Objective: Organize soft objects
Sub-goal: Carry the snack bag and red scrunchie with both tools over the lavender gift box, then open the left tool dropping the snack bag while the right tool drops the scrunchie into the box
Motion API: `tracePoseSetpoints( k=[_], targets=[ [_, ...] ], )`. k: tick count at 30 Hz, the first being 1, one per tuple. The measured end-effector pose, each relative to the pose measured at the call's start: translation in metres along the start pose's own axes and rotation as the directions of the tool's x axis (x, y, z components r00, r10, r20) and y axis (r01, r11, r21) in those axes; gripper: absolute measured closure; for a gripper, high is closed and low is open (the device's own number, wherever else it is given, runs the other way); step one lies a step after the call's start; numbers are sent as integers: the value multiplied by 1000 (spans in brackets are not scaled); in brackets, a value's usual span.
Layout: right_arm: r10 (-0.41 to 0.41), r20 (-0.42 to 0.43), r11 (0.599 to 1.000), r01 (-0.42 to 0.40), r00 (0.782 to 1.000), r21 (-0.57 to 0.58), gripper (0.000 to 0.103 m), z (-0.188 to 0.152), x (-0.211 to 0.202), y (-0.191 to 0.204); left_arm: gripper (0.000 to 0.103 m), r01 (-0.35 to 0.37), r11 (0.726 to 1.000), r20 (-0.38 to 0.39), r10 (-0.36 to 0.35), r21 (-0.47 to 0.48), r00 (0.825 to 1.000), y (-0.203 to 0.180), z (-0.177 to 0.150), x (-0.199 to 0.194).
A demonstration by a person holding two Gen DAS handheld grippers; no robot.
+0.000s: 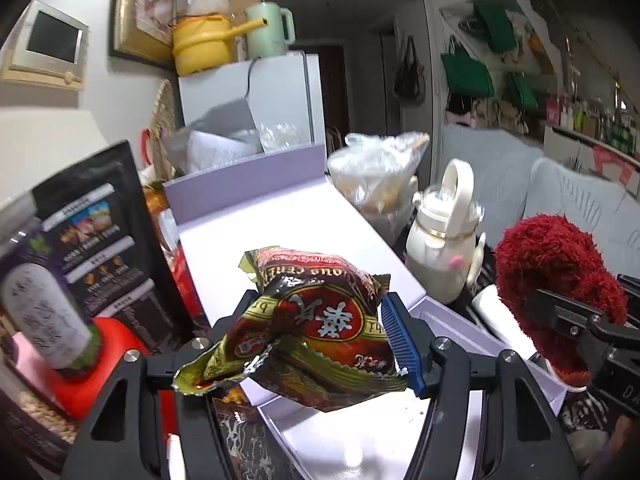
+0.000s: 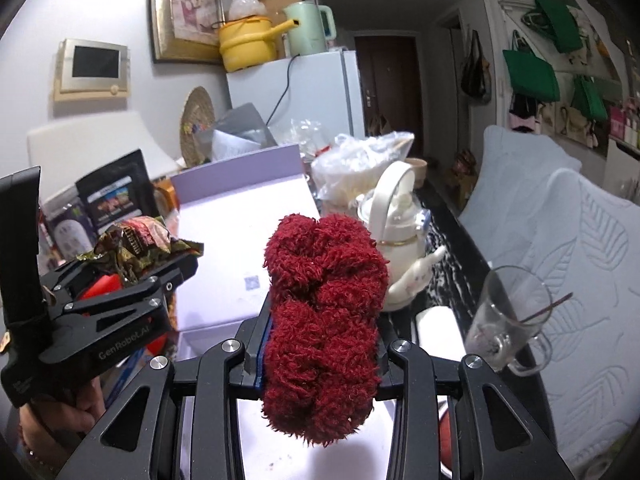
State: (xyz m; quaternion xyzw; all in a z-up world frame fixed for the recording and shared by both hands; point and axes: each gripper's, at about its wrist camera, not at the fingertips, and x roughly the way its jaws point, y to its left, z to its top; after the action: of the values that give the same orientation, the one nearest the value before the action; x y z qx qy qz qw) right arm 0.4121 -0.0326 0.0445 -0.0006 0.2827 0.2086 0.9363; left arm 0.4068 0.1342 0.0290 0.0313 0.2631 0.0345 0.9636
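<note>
Above a pale lilac box on a crowded counter, the left hand-held gripper clamps a crumpled foil snack packet between its blue-padded fingers, the packet hanging clear over the box's open white interior. Just to its right, the right hand-held gripper squeezes a fluffy dark red soft bundle, also held over the box. Beyond them stand a cream lidded bottle and, near the counter edge, a glass mug.
</note>
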Motion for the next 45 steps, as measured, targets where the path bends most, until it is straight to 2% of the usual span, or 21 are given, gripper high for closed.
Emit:
tracePoseSetpoints(
  k=[9, 12, 18, 21, 24, 25, 26, 28, 30, 32, 35, 45],
  targets=[
    [6, -78, 1000, -7, 997, -8, 67, -17, 40, -3, 41, -12, 999, -113, 17, 46, 993, -14, -21, 42],
    [-36, -96, 999, 32, 995, -43, 67, -23, 49, 1, 41, -8, 998, -149, 17, 57, 989, -17, -27, 53],
    [-17, -137, 1000, 13, 990, -27, 67, -31, 64, 1, 41, 3, 998, -222, 12, 68, 975, -19, -34, 65],
    [15, -159, 1000, -15, 987, 0, 64, -34, 70, -2, 41, 0, 997, -254, 19, 76, 967, -21, -37, 69],
    [10, -169, 1000, -10, 986, 5, 62, -35, 73, -3, 38, 35, 998, -303, -18, 52, 953, -20, -38, 74],
    [11, -172, 1000, -10, 985, 6, 56, -35, 73, -4, 38, 35, 998, -307, -19, 47, 951, -20, -39, 75],
    [11, -172, 1000, -10, 985, 6, 50, -35, 73, -4, 38, 20, 999, -306, -5, 44, 952, -20, -38, 74],
    [-3, -162, 1000, 3, 987, 0, 46, -34, 72, -4, 31, 4, 999, -299, 11, 49, 954, -20, -36, 72],
    [-13, -158, 1000, 12, 987, -5, 46, -33, 70, -5, 15, -33, 997, -280, 51, 68, 959, -21, -33, 66],
    [-34, -156, 999, 32, 987, -13, 45, -32, 68, -5, 12, -64, 994, -251, 84, 86, 964, -21, -29, 59],
    [-64, -148, 998, 59, 987, -36, 43, -29, 63, -2, 11, -68, 995, -224, 83, 77, 971, -18, -22, 51],
    [-55, -88, 998, 53, 995, -28, 43, -11, 30, 5, 11, -41, 998, -167, 47, 39, 985, -4, -5, 20]
  ],
)
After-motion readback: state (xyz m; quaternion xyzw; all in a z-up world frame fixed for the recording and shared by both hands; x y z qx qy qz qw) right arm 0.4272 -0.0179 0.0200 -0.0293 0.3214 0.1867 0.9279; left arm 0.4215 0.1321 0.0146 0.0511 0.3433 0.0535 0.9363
